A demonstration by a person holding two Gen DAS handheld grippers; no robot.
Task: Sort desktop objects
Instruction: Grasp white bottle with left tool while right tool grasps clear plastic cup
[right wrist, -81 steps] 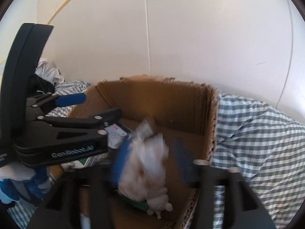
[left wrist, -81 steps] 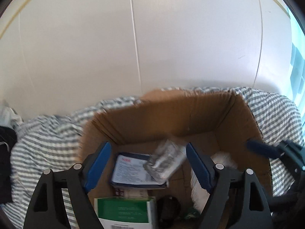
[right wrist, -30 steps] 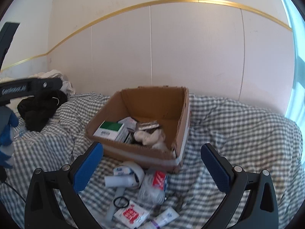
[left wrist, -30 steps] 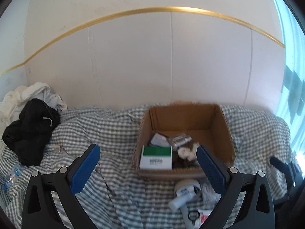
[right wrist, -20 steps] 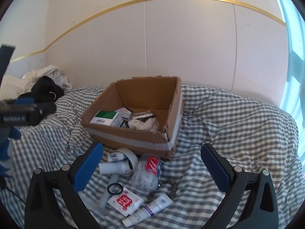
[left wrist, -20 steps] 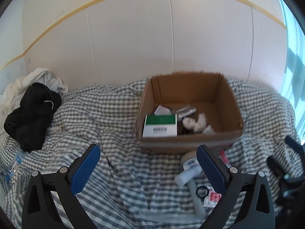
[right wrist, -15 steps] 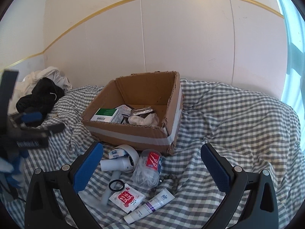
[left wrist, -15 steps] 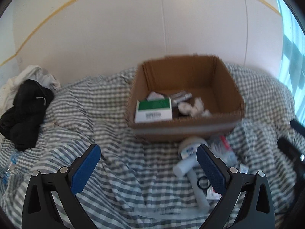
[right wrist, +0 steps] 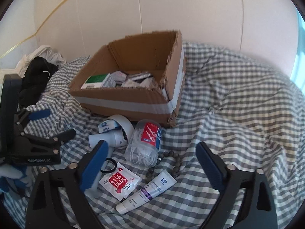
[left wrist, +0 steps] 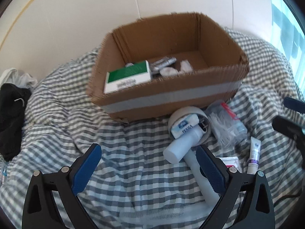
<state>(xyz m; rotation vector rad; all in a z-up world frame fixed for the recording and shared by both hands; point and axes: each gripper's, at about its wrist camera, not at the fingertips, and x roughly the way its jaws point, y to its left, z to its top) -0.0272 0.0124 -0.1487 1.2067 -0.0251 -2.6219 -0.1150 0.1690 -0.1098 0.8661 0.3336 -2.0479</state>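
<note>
A cardboard box (left wrist: pixel 171 97) (right wrist: pixel 125 103) sits on the checked bedcover and holds a green-and-white carton (left wrist: pixel 127 76), foil packs and white wads. In front of it lie a white hair dryer (left wrist: pixel 188 131) (right wrist: pixel 116 133), a clear tub of floss picks (right wrist: pixel 146 143) (left wrist: pixel 226 126), a bead bracelet (right wrist: pixel 171 162), a red-and-white sachet (right wrist: pixel 120 181), a black hair tie (right wrist: pixel 108 165) and a white tube (right wrist: pixel 146 192) (left wrist: pixel 254 150). My left gripper (left wrist: pixel 146 168) is open and empty, low before the dryer. My right gripper (right wrist: pixel 150 164) is open and empty above the small items.
A black and white clothes pile (right wrist: pixel 38 70) (left wrist: pixel 11 103) lies at the far left by the white wall. A white comb (left wrist: pixel 152 214) lies near my left gripper. The rumpled checked cover (right wrist: pixel 238 99) spreads to the right of the box.
Both grippers let go of items in the box, pulled back and up, then came lower and closer toward the items in front of the box. Both stay open.
</note>
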